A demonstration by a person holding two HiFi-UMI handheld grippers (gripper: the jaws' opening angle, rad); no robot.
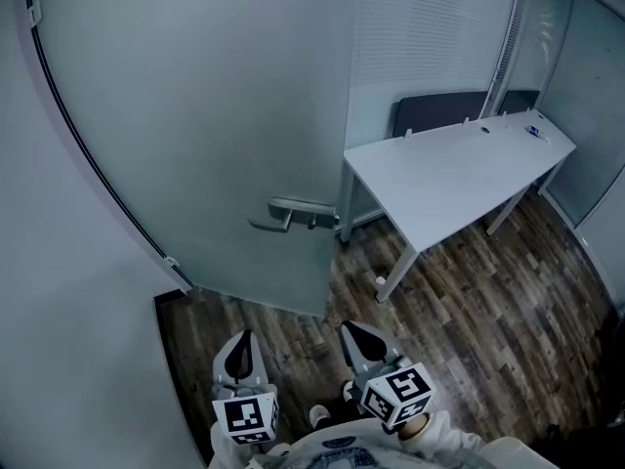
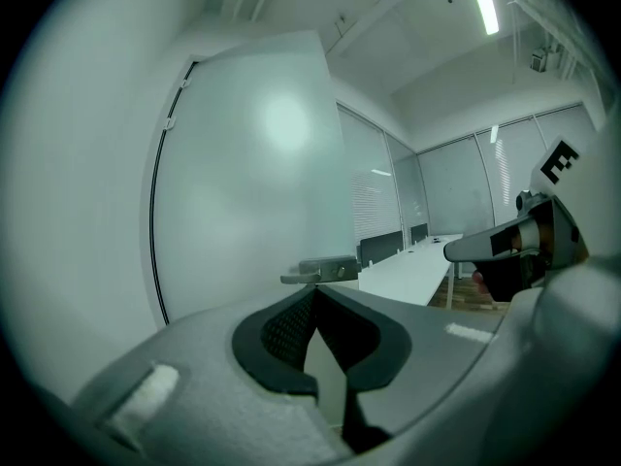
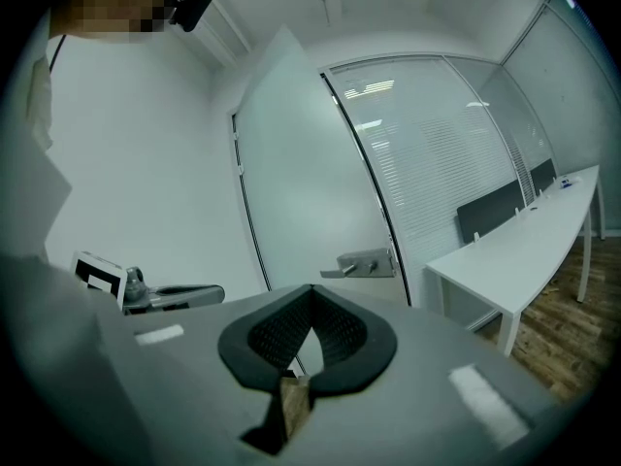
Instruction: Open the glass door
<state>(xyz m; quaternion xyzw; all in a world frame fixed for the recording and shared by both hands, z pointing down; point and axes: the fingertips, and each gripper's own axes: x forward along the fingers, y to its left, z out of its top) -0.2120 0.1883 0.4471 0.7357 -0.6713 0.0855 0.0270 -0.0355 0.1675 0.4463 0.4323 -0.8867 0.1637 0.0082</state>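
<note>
- My left gripper (image 1: 242, 336) has its jaws pressed together with nothing between them, and it is clear of the glass door (image 1: 215, 135).
- My right gripper (image 1: 357, 328) is closed and empty too.
- The door appears swung into the room; its handle (image 1: 293, 212) sits at the free edge, near the white tabletop (image 1: 459, 174) corner.
- Both grippers hover above the wood floor (image 1: 488, 301).

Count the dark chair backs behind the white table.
2. One dark chair back sits behind the left end of the white table; the second further right, near its far corner. Others may be hidden.
</note>
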